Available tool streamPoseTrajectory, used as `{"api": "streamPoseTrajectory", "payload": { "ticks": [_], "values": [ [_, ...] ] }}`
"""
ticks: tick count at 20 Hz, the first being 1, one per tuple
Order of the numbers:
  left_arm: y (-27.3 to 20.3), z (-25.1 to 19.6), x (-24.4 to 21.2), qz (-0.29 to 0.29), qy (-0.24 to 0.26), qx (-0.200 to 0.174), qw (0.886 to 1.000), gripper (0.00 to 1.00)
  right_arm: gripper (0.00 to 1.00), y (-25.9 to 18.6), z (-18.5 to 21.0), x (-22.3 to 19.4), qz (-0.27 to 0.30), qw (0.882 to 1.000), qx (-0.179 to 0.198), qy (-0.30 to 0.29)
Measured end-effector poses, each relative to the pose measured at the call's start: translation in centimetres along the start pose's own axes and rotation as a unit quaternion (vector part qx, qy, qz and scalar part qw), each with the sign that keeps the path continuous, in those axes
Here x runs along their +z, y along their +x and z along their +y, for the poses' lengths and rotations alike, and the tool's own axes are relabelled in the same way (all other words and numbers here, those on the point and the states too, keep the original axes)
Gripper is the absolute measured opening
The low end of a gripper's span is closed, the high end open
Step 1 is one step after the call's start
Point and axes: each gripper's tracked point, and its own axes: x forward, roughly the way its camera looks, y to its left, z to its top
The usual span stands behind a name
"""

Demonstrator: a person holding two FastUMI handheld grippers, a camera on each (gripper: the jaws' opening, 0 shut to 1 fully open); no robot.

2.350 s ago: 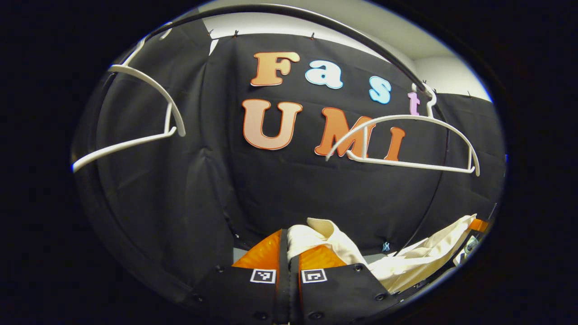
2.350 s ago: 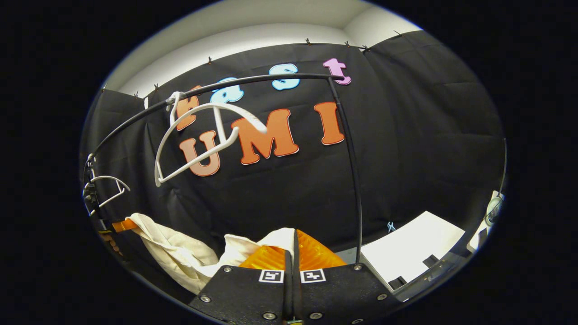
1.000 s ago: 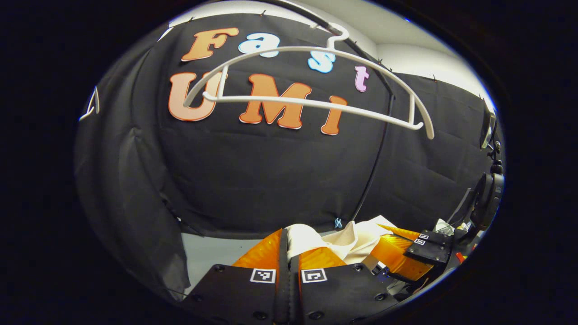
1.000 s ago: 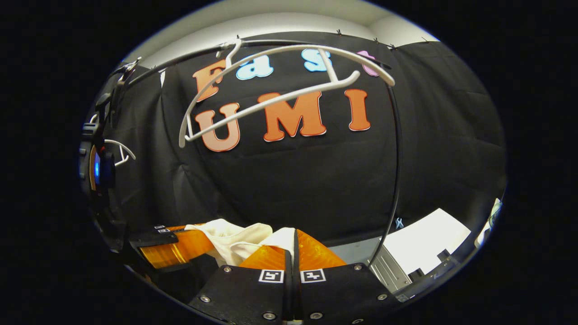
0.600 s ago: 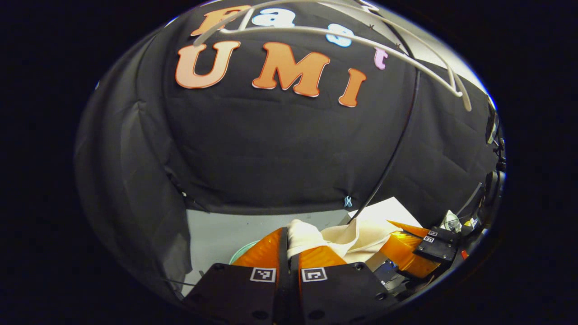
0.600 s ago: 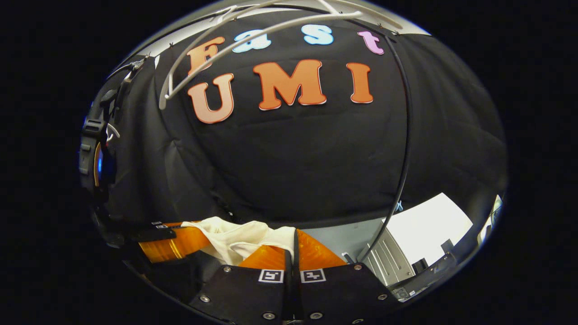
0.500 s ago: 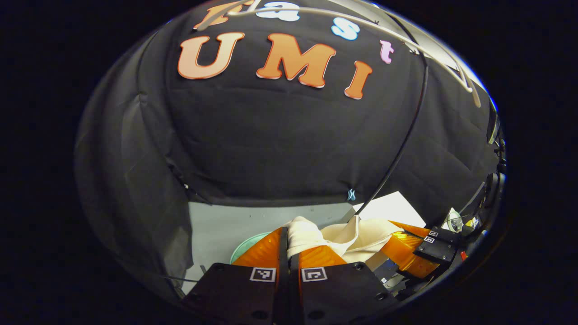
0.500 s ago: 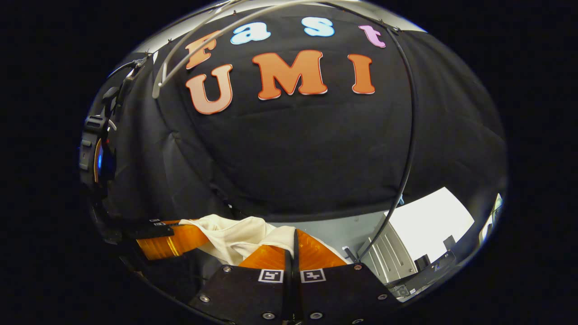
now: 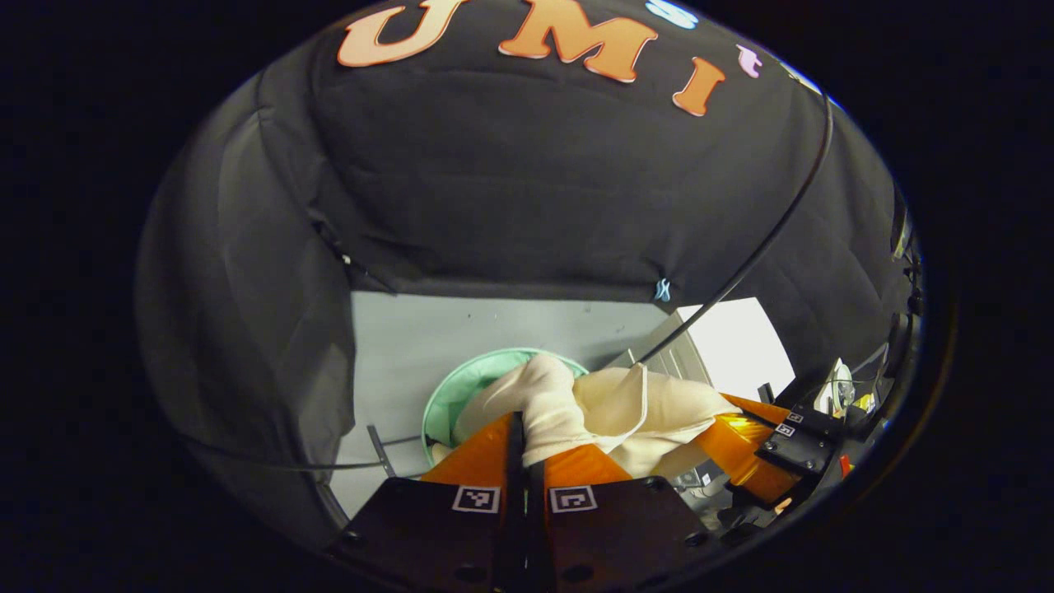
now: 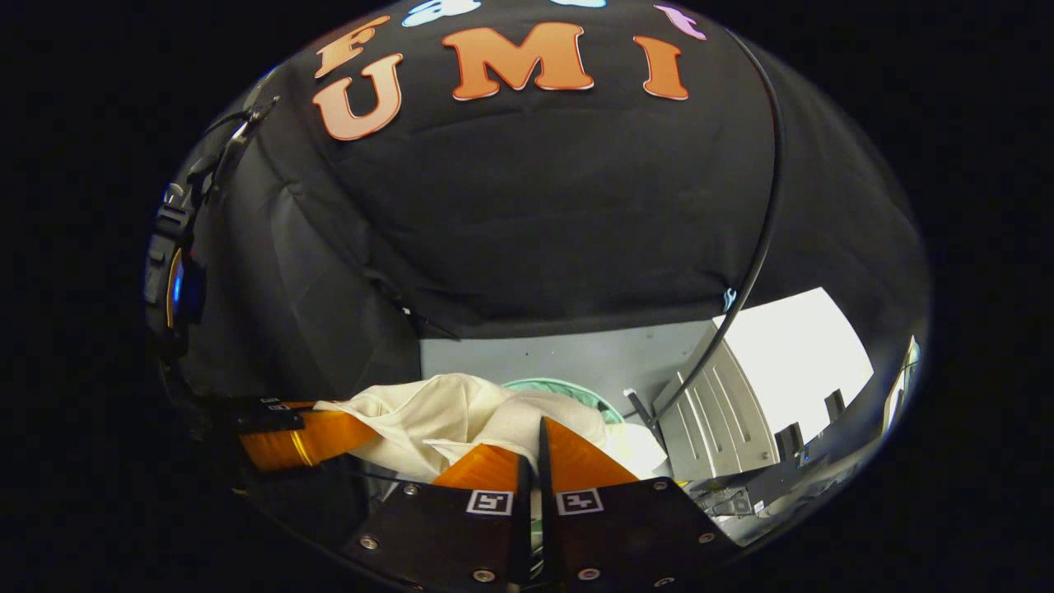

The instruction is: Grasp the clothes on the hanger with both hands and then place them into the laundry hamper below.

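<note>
While over hamper (image 9: 449, 391) | left claw (image 9: 527, 449), right claw (image 10: 533, 449) pinch clothes (image 9: 609, 412) between them

1. The left gripper (image 9: 527, 449) has a black, flat-plated body with round screw heads near its edges.
2. Two small square black-and-white markers sit side by side on it.
3. The right gripper (image 10: 531, 449) carries matching plates, silver screws and paired markers.
</note>
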Motion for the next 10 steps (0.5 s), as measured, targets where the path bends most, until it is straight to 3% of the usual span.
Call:
{"api": "streamPoseTrajectory", "payload": {
  "ticks": [6,7,9,10],
  "values": [
    [0.7,1.0,-3.3,0.055,-0.026,-0.002,0.998,0.14,0.10,1.1,-1.6,-3.7,0.046,0.998,-0.020,0.023],
    [0.5,1.0,-3.3,0.057,-0.026,-0.001,0.998,0.05,0.10,1.1,-1.9,-4.3,0.050,0.998,-0.022,0.027],
    [0.5,1.0,-3.1,0.052,-0.026,-0.006,0.998,0.42,0.12,1.1,-2.0,-4.4,0.050,0.998,-0.023,0.036],
    [0.5,1.1,-3.0,0.050,-0.022,-0.004,0.998,0.33,0.13,1.0,-2.1,-4.0,0.046,0.998,-0.025,0.035]
  ]
}}
